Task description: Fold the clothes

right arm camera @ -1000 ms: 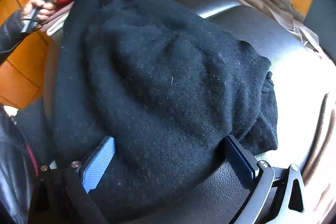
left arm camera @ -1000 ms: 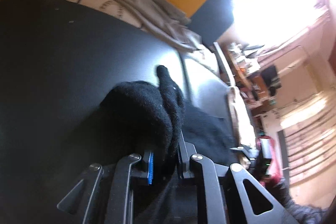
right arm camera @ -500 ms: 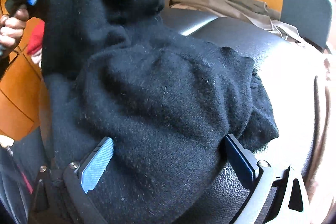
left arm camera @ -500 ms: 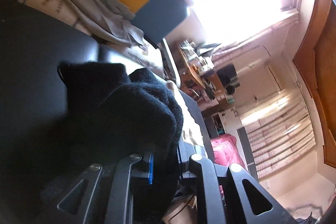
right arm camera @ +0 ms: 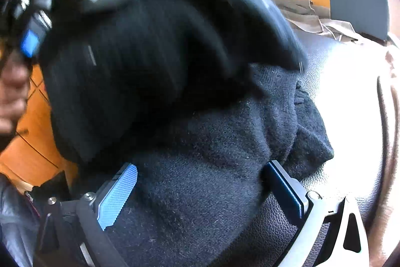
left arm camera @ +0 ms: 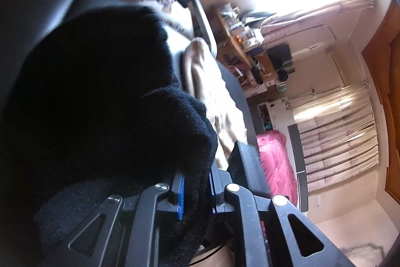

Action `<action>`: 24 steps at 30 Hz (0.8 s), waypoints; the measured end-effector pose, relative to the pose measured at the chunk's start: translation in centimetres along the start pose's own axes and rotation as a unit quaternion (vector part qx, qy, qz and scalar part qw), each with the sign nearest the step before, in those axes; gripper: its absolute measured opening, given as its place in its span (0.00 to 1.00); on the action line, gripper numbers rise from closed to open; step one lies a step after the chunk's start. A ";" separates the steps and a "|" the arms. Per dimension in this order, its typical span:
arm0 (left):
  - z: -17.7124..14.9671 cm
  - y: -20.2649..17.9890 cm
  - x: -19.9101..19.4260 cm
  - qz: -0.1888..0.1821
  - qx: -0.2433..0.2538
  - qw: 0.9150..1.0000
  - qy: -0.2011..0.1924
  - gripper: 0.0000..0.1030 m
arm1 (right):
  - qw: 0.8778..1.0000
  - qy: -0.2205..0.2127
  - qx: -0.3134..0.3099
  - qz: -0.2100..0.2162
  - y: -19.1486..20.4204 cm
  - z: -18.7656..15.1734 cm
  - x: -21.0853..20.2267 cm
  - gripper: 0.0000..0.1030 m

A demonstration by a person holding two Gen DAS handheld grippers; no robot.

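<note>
**A:** So how far along is the fold?

**B:** Midway, I'd judge. The black sweater [right arm camera: 205, 147] lies across the dark leather seat [right arm camera: 325, 71], filling the centre of the right wrist view. One part of it is lifted and arcs over the rest, from upper left toward the middle of that frame, blurred. That flap isn't laid down yet; flattening and any further folds look undone.

**B:** The left gripper [left arm camera: 196, 188] is pinching a thick bunch of the knit, blue pads pressed on it at lower centre of its own view. In the other view it shows at upper left [right arm camera: 37, 16].

**A:** And the right gripper [right arm camera: 200, 189]?

**B:** Jaws spread wide, straddling the near hem at the bottom of the frame. The wool bulges between the pads, but I can't see them squeezing it.

**A:** Room to move?

**B:** Bare, sunlit seat to the right of the sweater, up to the seat's edge at far right. Beige clothes [right arm camera: 312, 16] lie heaped at upper right, well apart. Orange wood panelling [right arm camera: 32, 142] crowds the left side.
</note>
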State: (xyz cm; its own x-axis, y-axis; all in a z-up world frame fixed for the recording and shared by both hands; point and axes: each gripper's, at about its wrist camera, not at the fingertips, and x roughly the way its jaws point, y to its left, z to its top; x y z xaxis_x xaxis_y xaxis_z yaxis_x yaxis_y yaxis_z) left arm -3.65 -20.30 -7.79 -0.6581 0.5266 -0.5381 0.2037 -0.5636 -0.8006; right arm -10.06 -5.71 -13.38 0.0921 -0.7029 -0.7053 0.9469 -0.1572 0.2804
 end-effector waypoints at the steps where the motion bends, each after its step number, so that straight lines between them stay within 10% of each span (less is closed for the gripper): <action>1: -0.2 0.2 0.6 0.000 -0.006 1.000 0.003 0.12 | 1.000 -0.001 0.002 0.002 0.0 0.0 0.0 1.00; 13: -1.2 -1.1 4.1 0.049 -0.001 0.998 0.038 0.28 | 0.998 0.015 -0.022 -0.053 2.1 0.2 0.3 1.00; 24: -1.8 -7.5 -3.5 -0.055 0.073 0.996 0.006 0.40 | 0.994 0.000 0.073 -0.081 2.8 -7.0 -8.0 1.00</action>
State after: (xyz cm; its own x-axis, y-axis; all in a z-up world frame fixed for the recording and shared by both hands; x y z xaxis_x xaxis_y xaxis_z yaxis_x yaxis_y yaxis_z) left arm -1.53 -16.75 -0.41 -0.6616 0.5977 -0.4529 0.0218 -0.5884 -0.8083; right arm -6.03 4.34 -11.53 -0.0573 -0.6597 -0.7493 0.8947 -0.3669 0.2546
